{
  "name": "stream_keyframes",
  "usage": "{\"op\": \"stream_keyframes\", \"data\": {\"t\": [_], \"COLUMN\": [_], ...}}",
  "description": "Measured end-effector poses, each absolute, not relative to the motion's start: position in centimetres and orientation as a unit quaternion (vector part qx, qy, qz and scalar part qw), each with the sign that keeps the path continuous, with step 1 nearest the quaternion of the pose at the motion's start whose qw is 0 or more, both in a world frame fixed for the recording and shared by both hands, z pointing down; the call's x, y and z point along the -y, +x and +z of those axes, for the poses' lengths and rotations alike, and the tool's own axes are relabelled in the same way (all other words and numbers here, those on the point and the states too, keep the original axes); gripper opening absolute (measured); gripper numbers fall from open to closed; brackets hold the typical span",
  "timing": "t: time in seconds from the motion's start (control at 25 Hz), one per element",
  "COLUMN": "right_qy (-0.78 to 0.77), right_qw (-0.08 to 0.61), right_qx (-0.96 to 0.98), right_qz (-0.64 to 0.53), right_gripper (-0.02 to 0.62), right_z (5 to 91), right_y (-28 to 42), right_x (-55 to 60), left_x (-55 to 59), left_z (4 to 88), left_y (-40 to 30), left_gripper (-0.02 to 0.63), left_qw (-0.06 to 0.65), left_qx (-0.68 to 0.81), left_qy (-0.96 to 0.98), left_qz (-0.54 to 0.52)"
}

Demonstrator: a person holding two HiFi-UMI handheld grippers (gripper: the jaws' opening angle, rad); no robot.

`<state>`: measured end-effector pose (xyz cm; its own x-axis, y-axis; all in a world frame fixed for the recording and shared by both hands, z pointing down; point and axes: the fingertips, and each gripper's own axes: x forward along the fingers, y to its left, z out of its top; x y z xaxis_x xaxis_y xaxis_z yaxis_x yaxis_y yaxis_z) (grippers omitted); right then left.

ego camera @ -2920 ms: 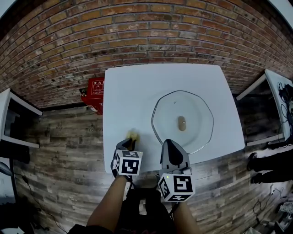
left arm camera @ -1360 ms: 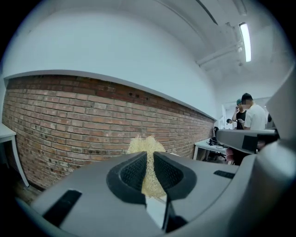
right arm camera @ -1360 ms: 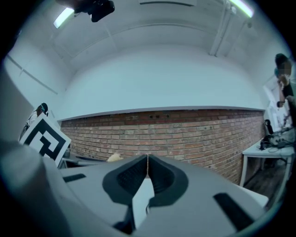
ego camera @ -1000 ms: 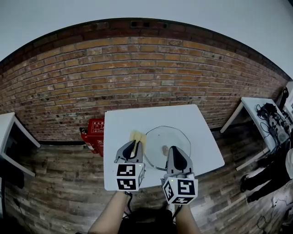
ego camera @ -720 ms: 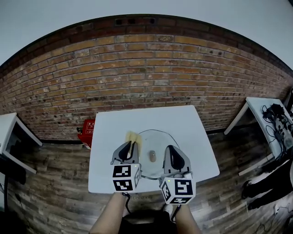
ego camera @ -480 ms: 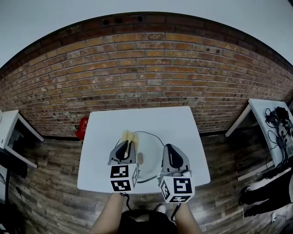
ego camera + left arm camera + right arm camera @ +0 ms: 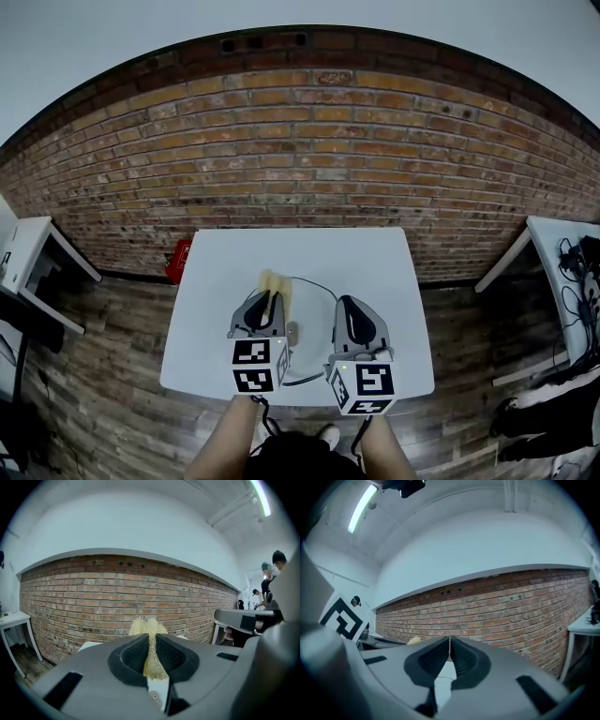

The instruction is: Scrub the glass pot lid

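Left gripper (image 7: 268,298): is squeezing a yellow scrubbing sponge (image 7: 274,281) between its jaws, over the lid's left edge.
Glass pot lid (image 7: 309,323): is lying on the white table (image 7: 206,309), between both grippers.
Right gripper (image 7: 349,306): is pressing its jaws together, empty, by the lid's right rim.

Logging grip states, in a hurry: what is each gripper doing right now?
Left gripper: closed on the yellow sponge.
Right gripper: closed; whether it pinches the glass lid rim cannot be told.

- Right gripper (image 7: 449,642) with jaws pressed together
- Brick wall (image 7: 511,602) ahead under white ceiling (image 7: 487,541)
- Sponge (image 7: 414,640) peeking out at left
- Strip lamp (image 7: 362,508) lit overhead
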<state>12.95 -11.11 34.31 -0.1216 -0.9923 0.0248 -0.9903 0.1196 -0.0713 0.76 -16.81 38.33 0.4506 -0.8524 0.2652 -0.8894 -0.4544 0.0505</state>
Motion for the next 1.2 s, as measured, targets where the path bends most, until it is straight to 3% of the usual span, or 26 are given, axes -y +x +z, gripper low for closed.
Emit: {"op": "stream_keyframes", "data": {"t": [0.6, 1.2], "right_qy": [-0.652, -0.664], "right_qw": [-0.04, -0.031], "right_qx": [-0.75, -0.738], "right_qz": [-0.102, -0.116], "right_gripper": [0.021, 0.021], "right_z": [42.3, 43.8], "right_y": [10.1, 11.6], "right_x": [14.6, 16.5], "left_x": [19.6, 23.4], "left_z": [47.5, 52.4], "left_y": [-1.6, -0.5], "left_gripper": [0.044, 0.044], "left_qw": [0.17, 0.191], "left_qx": [0.498, 0.472], "left_qy": [0.833, 0.816], "left_qz": [0.172, 0.274]}}
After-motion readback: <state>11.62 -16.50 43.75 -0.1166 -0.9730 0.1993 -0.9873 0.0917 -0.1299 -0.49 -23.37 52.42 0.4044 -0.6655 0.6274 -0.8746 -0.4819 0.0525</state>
